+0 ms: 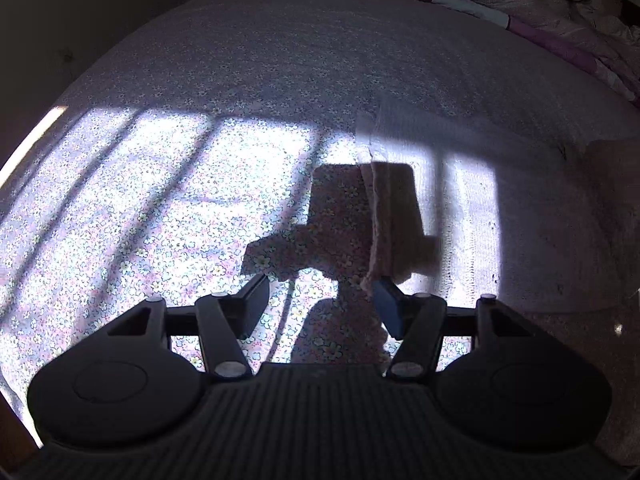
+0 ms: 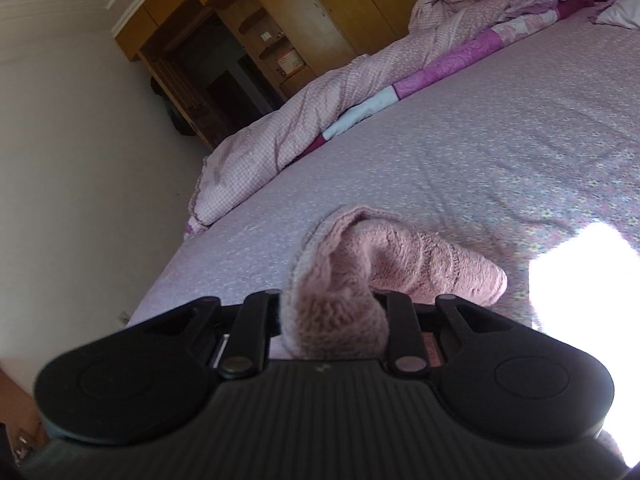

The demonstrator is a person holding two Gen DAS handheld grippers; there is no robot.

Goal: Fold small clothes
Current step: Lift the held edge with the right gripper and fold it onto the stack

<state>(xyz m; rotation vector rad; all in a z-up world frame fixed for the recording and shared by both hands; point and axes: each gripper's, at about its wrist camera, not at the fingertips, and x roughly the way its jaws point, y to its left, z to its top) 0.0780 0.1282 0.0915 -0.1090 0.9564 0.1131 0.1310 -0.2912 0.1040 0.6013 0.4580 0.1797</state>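
1. Right gripper (image 2: pixel 332 320), nearest in the right wrist view: black ribbed plastic body, two round side discs. Jaws are drawn narrow and clamp a bunch of pink fleece garment (image 2: pixel 400 264); the fingertips are buried in the fabric.
2. The garment is fluffy and plush with a pale inner side showing at the rolled edge. It runs from the jaws out to the right, and its far end rests on the bed sheet (image 2: pixel 460 140).
3. Left gripper (image 1: pixel 320 304): same black build, one blue pad visible (image 1: pixel 388 304). Jaws stand wide with nothing pressed between them. A pale cloth edge (image 1: pixel 376 232) lies just beside the blue pad; touching or not, cannot tell.
4. In the left wrist view the cloth spreads flat on the right part of the bed, partly washed out by the sun.
5. The sheet is lilac cotton with a small flower print. Sunlight patch (image 1: pixel 160 184) crossed by window-bar shadows, plus a dark gripper-shaped shadow (image 1: pixel 344 216).
6. Further back: rumpled pink checked quilt (image 2: pixel 320 96) with purple and light blue patches along the far edge.
7. Room: white wall (image 2: pixel 72 140), ceiling moulding, yellow-brown wooden wardrobe (image 2: pixel 320 4) with open shelves.
8. No readable writing or brands.
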